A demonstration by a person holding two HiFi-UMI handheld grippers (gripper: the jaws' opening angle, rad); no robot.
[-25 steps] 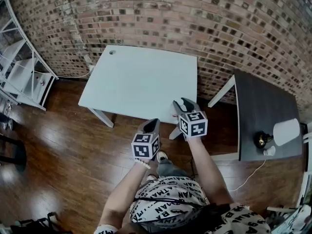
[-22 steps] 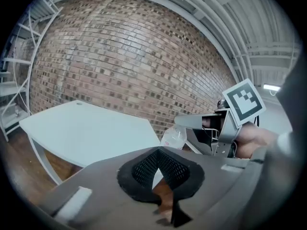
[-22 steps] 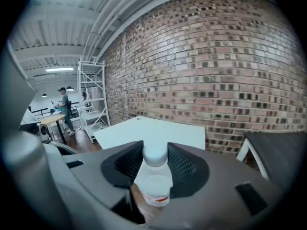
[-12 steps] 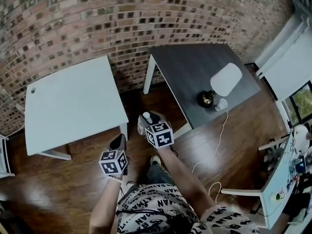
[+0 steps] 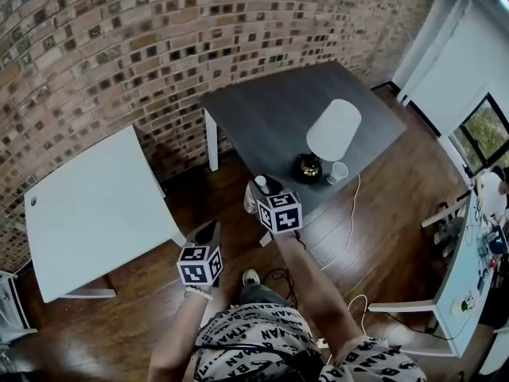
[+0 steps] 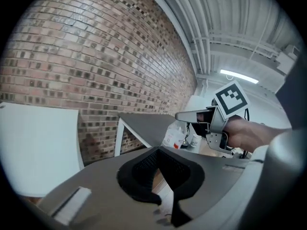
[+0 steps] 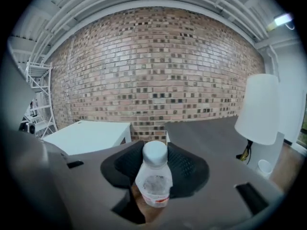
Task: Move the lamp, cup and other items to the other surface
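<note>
A small clear plastic bottle (image 5: 261,184) (image 7: 154,178) with a white cap is clamped between the black pads of my right gripper (image 5: 263,188) (image 7: 156,166). The right gripper hangs over the wood floor just off the near edge of the dark table (image 5: 270,110). On that table stand a lamp (image 5: 332,130) (image 7: 259,109) with a white shade and dark base, and beside it a small white cup (image 5: 339,171) (image 7: 264,167). My left gripper (image 5: 210,229) (image 6: 156,151) is shut and holds nothing, lower left of the right one. The left gripper view shows the right gripper (image 6: 192,115) with the bottle (image 6: 174,137).
A white table (image 5: 87,205) (image 7: 88,133) stands to the left against the brick wall (image 5: 159,38). A white cord (image 5: 350,213) runs from the dark table down to the floor. A cluttered white desk (image 5: 469,269) is at the far right. Metal shelving (image 7: 36,95) stands far left.
The head view has swung right: the dark table with lamp and cup has come toward the middle and the white table has slid left. The bottle stays in the right gripper.
</note>
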